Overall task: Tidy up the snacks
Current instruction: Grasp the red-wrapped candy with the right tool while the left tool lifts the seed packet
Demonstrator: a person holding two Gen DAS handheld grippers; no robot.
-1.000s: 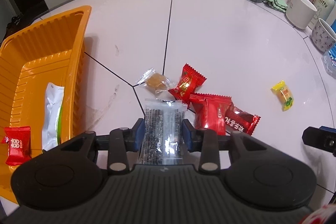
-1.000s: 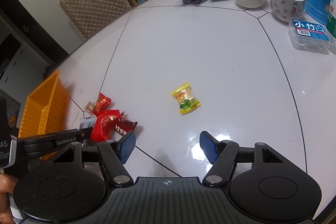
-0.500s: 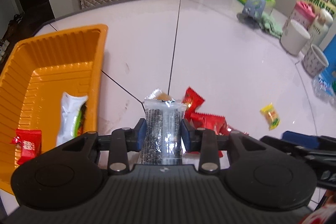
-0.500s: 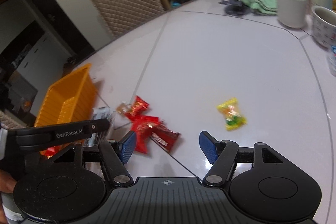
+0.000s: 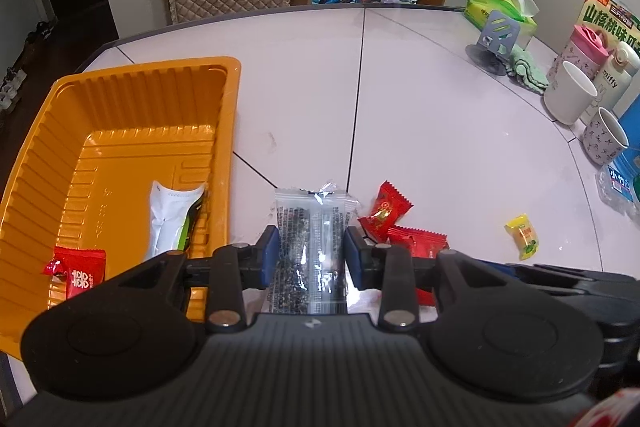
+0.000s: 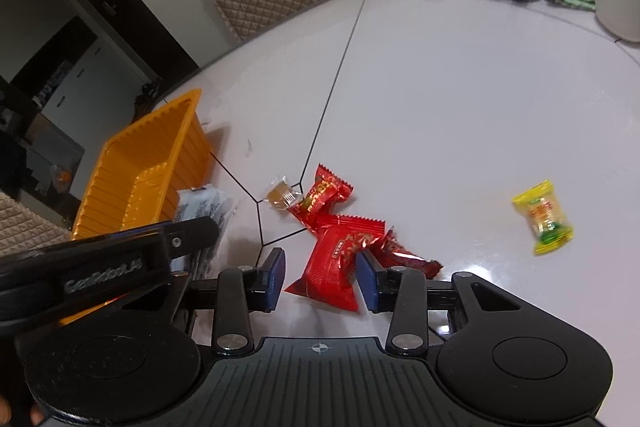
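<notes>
Left gripper point(image 5: 311, 254) pinching clear speckled snack packet point(image 5: 310, 247), lifted off white table point(image 5: 460, 147), orange tray point(image 5: 120, 131) at 10 o'clock. Right gripper point(image 6: 322, 273) jaws just closing around large red snack packet point(image 6: 334, 259); pads point(image 6: 367, 277) not visibly pressing yet.

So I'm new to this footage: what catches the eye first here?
The orange tray at the left of the white table, with a few packets in it. The left gripper is shut on a clear packet of dark snack. The right gripper, whose jaws have just been closing, straddles a red packet in the heap, with no clear pinch yet.
</notes>
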